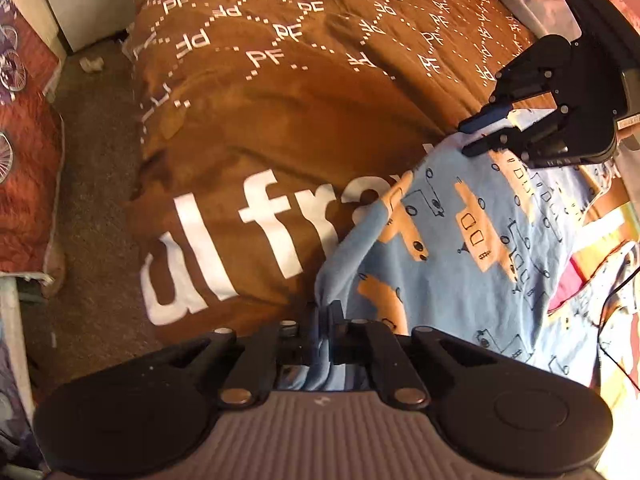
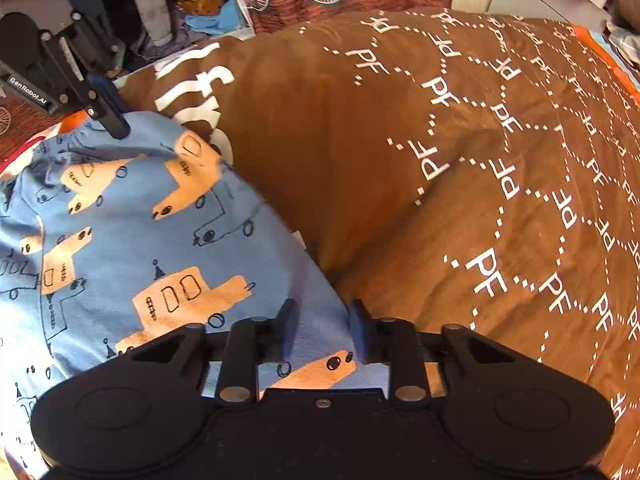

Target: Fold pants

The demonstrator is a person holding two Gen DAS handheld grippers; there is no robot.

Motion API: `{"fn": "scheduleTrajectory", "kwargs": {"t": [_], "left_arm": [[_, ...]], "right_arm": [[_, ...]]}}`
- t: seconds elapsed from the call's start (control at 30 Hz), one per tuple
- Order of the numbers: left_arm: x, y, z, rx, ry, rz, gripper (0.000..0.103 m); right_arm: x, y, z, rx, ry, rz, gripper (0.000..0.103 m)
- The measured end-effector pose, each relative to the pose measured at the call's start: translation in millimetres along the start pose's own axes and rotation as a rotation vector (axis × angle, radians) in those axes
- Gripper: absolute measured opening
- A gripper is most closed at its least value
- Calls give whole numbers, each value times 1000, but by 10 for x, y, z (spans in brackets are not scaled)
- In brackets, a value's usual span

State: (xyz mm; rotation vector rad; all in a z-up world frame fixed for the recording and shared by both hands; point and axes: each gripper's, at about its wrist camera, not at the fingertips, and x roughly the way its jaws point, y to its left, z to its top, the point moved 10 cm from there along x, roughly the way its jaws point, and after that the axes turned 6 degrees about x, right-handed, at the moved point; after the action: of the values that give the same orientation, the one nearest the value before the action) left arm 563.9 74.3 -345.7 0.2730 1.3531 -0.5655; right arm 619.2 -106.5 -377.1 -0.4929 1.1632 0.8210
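While the blue printed pants point(image 1: 460, 240) lay on the brown blanket point(image 1: 280, 120) of the bed, our left tongs point(image 1: 326, 320) were clenched on one edge and our right tongs point(image 2: 322, 332) stood apart around another. We judged a fold was starting; next, both should carry the edge across. The legs were cut off.
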Motion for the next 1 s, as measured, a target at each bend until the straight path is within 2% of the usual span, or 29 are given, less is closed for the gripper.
{"fn": "scheduleTrajectory", "kwargs": {"t": [0.07, 0.17, 0.33, 0.53, 0.83, 1.0], "left_arm": [[-27, 1, 18, 7, -3, 23, 2], [-74, -25, 43, 22, -11, 78, 2], [-120, -138, 51, 57, -18, 141, 2], [-237, -190, 17, 41, -69, 189, 2], [-556, -500, -150, 75, -227, 298, 2], [-741, -794, -339, 141, -287, 344, 2]], "right_arm": [[-3, -11, 3, 11, -8, -16, 6], [-49, -9, -5, 25, -33, -31, 1], [-207, -13, -30, 64, -100, -49, 0], [-414, 59, -98, 100, -172, -72, 0], [-853, 339, -433, 141, -296, -98, 0], [-1057, 617, -712, 157, -328, -112, 0]]}}
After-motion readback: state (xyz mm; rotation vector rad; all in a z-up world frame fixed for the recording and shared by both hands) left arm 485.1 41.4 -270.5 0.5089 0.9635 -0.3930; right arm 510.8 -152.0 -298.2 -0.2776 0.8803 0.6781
